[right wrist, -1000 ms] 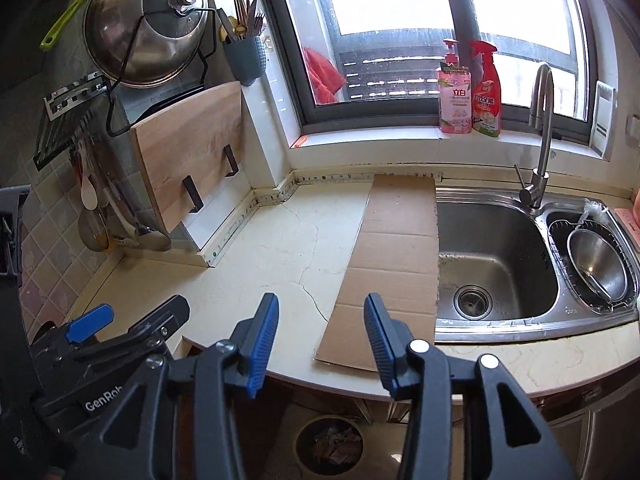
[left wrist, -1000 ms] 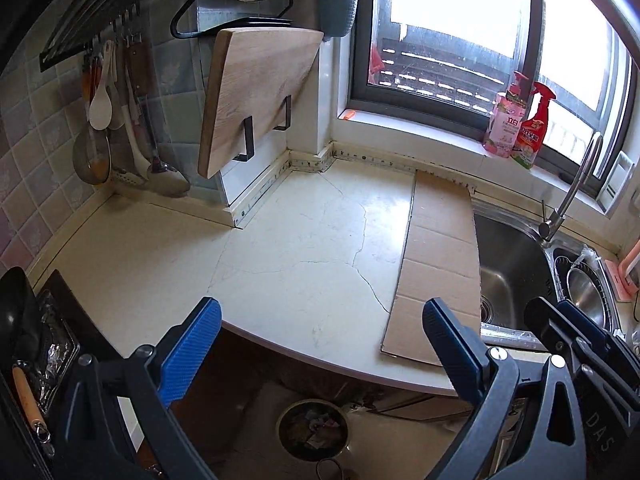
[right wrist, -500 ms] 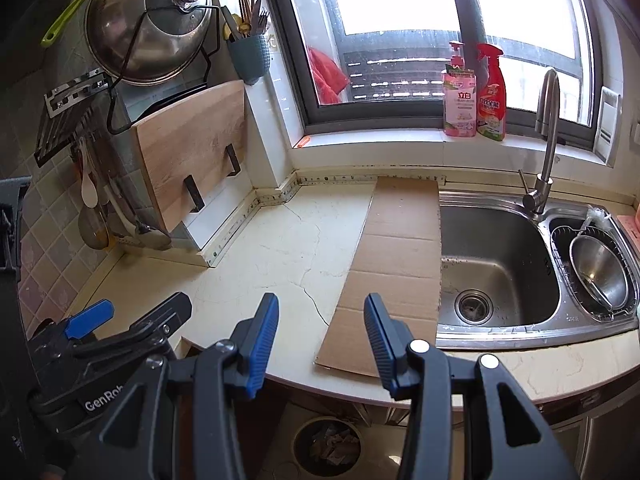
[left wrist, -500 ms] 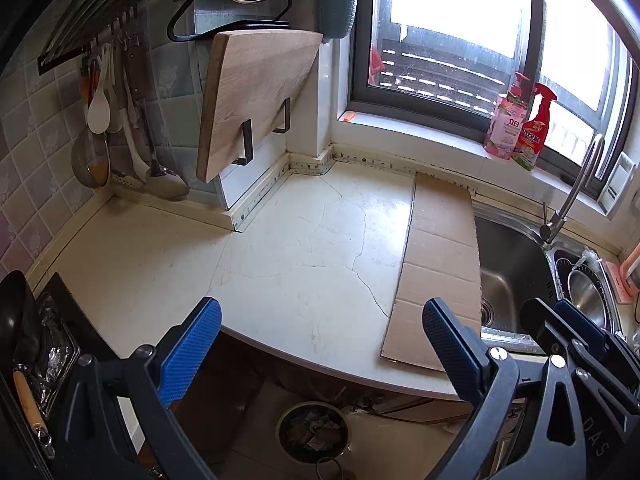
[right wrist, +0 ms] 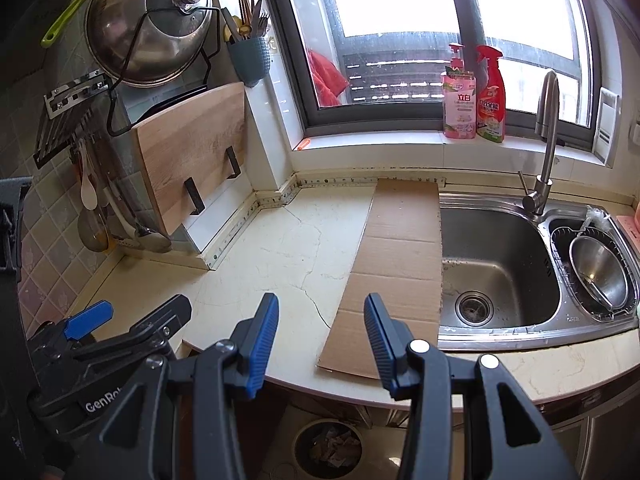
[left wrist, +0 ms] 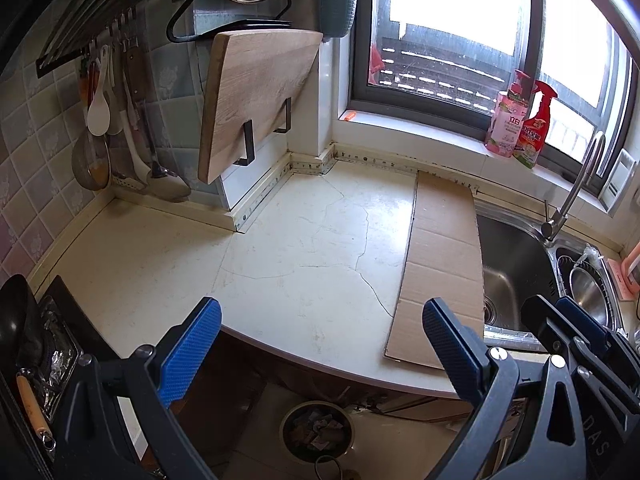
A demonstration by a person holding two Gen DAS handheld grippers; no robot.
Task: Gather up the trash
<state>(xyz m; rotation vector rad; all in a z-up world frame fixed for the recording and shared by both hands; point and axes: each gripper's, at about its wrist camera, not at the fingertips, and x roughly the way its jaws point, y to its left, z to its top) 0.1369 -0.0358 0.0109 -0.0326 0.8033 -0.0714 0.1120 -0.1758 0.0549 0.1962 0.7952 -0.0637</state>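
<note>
Left wrist view: the left gripper (left wrist: 320, 344) hangs over the front edge of the pale, cracked desk (left wrist: 280, 248), its blue-padded fingers (left wrist: 190, 350) spread wide with nothing between them; a long strip of flat cardboard (left wrist: 442, 256) lies on the desk against the left rim of the steel sink (left wrist: 516, 264), its near end just overhanging the desk edge; a round bin (left wrist: 318, 432) holding scraps stands on the floor below; the right gripper (left wrist: 576, 336) shows at the right edge.

Right wrist view: the right gripper (right wrist: 322, 338) hovers above the near end of the cardboard (right wrist: 400, 264), fingers (right wrist: 262, 344) apart and empty; the bin (right wrist: 328, 446) sits beneath the desk (right wrist: 260, 256); the left gripper (right wrist: 120, 328) is at lower left.
</note>
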